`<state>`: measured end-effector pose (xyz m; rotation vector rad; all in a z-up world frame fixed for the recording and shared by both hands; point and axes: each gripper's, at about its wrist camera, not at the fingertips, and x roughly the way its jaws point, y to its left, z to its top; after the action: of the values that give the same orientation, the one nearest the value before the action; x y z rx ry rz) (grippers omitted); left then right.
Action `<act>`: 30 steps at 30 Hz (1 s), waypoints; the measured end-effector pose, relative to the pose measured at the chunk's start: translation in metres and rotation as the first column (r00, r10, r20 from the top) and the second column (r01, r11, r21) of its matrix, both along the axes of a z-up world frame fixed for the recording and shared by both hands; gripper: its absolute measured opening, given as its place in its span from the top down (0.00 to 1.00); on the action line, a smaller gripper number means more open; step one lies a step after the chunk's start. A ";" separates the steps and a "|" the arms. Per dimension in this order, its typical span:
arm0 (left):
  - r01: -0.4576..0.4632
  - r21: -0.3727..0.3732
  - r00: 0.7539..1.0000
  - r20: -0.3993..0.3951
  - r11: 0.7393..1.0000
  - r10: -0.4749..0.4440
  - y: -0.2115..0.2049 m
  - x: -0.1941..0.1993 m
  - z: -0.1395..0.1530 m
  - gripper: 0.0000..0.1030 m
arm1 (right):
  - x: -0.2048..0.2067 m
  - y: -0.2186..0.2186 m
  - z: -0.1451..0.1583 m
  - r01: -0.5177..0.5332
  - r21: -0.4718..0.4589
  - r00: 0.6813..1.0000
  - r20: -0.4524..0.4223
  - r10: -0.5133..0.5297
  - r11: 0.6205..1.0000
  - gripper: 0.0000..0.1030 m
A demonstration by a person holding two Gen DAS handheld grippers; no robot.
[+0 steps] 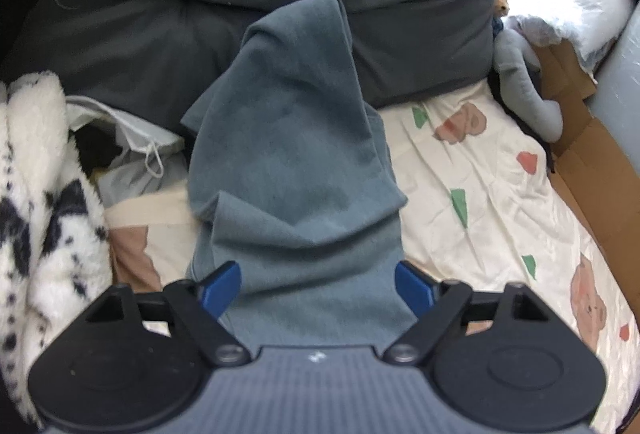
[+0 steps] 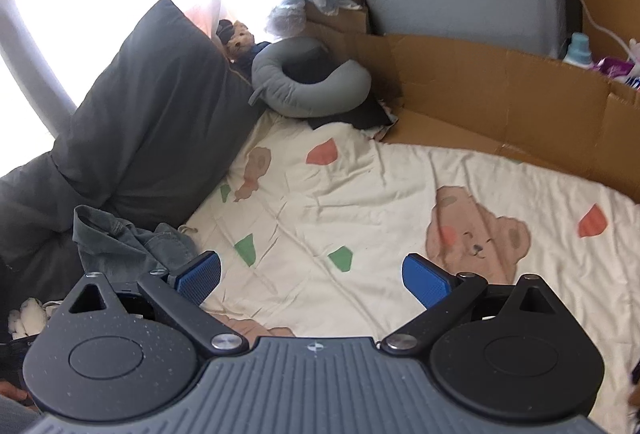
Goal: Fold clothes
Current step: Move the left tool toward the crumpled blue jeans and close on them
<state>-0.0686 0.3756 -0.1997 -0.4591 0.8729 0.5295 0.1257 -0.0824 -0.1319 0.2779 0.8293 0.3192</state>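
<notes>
The blue-grey garment (image 1: 292, 153) lies on the bed, bunched, its long axis running straight away from the left tongs (image 1: 318, 288) toward the dark pillow (image 1: 160, 5). Its near end passes between the left tongs' spread fingers, which stand either side of the cloth without pinching it.

In the right wrist view the same garment (image 2: 128, 238) shows as a crumpled heap against the pillow, off to the left of the right tongs (image 2: 312, 276). These are spread too, and hold nothing, with only the bear-print sheet (image 2: 360, 193) between their fingers.

So the left tongs are much the nearer. Whether the cloth is a loose heap or partly doubled over, I cannot tell. A grip would likely be taken by the left at this near end.
</notes>
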 end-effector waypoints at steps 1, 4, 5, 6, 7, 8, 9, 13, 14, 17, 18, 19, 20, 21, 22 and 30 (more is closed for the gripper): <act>0.000 0.008 1.000 0.005 1.000 0.000 0.003 0.001 -0.003 0.16 | 0.000 0.001 -0.005 -0.001 0.002 1.000 -0.009 0.001 1.000 0.03; -0.017 0.014 1.000 0.010 1.000 0.017 0.019 0.005 -0.014 0.16 | 0.000 0.005 -0.021 -0.004 0.007 0.999 -0.035 0.005 1.000 0.03; -0.020 0.013 1.000 0.013 1.000 0.020 0.023 0.006 -0.018 0.16 | 0.000 0.006 -0.026 -0.006 0.008 0.999 -0.044 0.006 1.000 0.03; -0.023 0.013 1.000 0.016 1.000 0.023 0.028 0.007 -0.023 0.16 | 0.000 0.008 -0.031 -0.007 0.010 0.999 -0.053 0.007 1.000 0.03; -0.025 0.012 1.000 0.018 1.000 0.025 0.033 0.009 -0.027 0.16 | 0.000 0.009 -0.037 -0.008 0.012 0.998 -0.061 0.008 1.000 0.03; -0.027 0.013 1.000 0.013 1.000 0.027 0.037 0.010 -0.033 0.17 | 0.000 0.010 -0.042 -0.009 0.014 0.997 -0.070 0.010 1.000 0.03; -0.030 0.013 1.000 0.006 0.999 0.030 0.042 0.012 -0.038 0.17 | 0.000 0.012 -0.047 -0.010 0.015 0.997 -0.079 0.011 1.000 0.03; -0.043 0.009 0.999 -0.002 0.999 0.043 0.057 0.017 -0.053 0.19 | 0.001 0.014 -0.061 -0.014 0.003 0.995 -0.094 0.014 1.000 0.03; -0.046 0.011 0.999 -0.001 0.999 0.046 0.060 0.019 -0.056 0.19 | 0.002 0.014 -0.064 -0.013 0.005 0.995 -0.098 0.014 1.000 0.03; -0.053 0.013 0.999 0.002 0.999 0.053 0.069 0.023 -0.064 0.20 | 0.003 0.016 -0.070 -0.017 0.000 0.994 -0.107 0.017 1.000 0.03; -0.050 0.011 0.999 0.001 0.999 0.050 0.072 0.025 -0.067 0.21 | 0.004 0.018 -0.073 -0.020 0.000 0.994 -0.109 0.019 1.000 0.03; -0.046 0.012 0.999 -0.002 0.999 0.046 0.074 0.026 -0.069 0.21 | 0.004 0.019 -0.074 -0.023 0.003 0.994 -0.110 0.023 1.000 0.03; -0.045 0.007 0.999 -0.004 0.999 0.045 0.076 0.028 -0.072 0.21 | 0.005 0.020 -0.076 -0.026 0.005 0.993 -0.111 0.026 1.000 0.03; -0.045 0.001 0.999 -0.005 0.999 0.045 0.079 0.029 -0.075 0.21 | 0.006 0.023 -0.079 -0.033 0.009 0.993 -0.112 0.033 0.999 0.04; -0.046 -0.006 0.999 -0.006 0.999 0.046 0.081 0.030 -0.077 0.21 | 0.007 0.026 -0.081 -0.042 0.013 0.993 -0.113 0.044 0.999 0.04; -0.034 -0.074 0.999 -0.007 0.997 0.034 0.097 0.035 -0.098 0.33 | 0.014 0.051 -0.099 -0.120 0.049 0.985 -0.119 0.125 0.992 0.08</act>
<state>-0.0331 0.4729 -0.2982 -0.5411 0.8938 0.5311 0.1401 -0.0313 -0.2310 0.2875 0.9630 0.4387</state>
